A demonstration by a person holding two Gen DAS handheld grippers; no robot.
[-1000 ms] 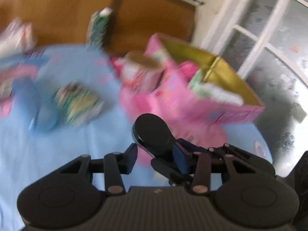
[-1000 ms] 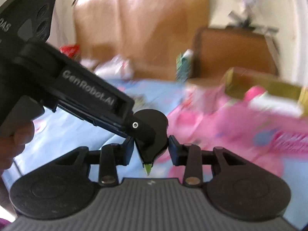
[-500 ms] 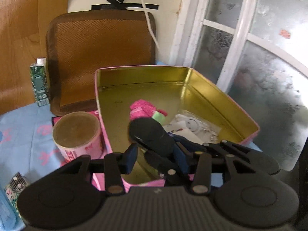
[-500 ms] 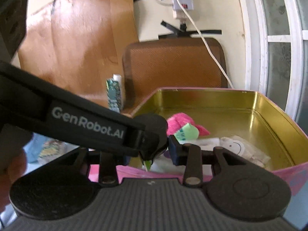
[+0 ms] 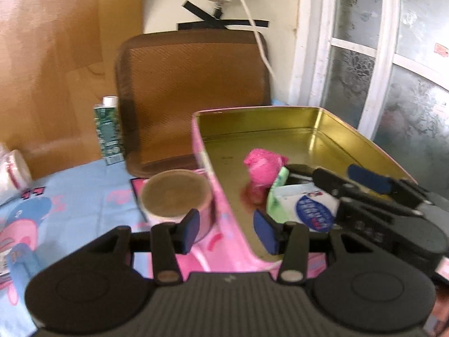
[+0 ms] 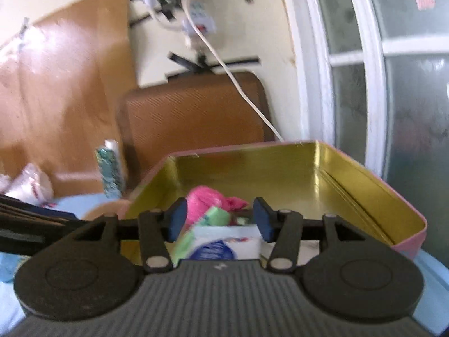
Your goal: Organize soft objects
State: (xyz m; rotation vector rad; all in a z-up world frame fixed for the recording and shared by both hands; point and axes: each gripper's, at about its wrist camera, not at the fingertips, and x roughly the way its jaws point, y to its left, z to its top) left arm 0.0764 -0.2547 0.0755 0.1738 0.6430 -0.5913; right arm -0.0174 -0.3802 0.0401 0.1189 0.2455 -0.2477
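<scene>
A pink tin with a gold inside (image 5: 331,137) (image 6: 350,174) stands open on the blue tablecloth. In it lie a pink soft bundle (image 5: 262,165) (image 6: 204,199), a green piece (image 5: 277,193) (image 6: 216,216) and a white tissue pack with a blue label (image 5: 311,205) (image 6: 224,244). My left gripper (image 5: 227,231) is open and empty over the tin's near left wall. My right gripper (image 6: 219,219) is open and empty just above the tissue pack; it shows in the left wrist view (image 5: 373,188) at the right.
A tape roll (image 5: 175,193) stands left of the tin. A green carton (image 5: 108,132) and a brown cushion (image 5: 193,92) stand behind. A white pack (image 5: 11,174) lies at far left. A window (image 5: 393,56) is to the right.
Both grippers opened. The right gripper let go of the tissue pack, which now lies in the tin. The two grippers have moved apart, the right one off to the right.
</scene>
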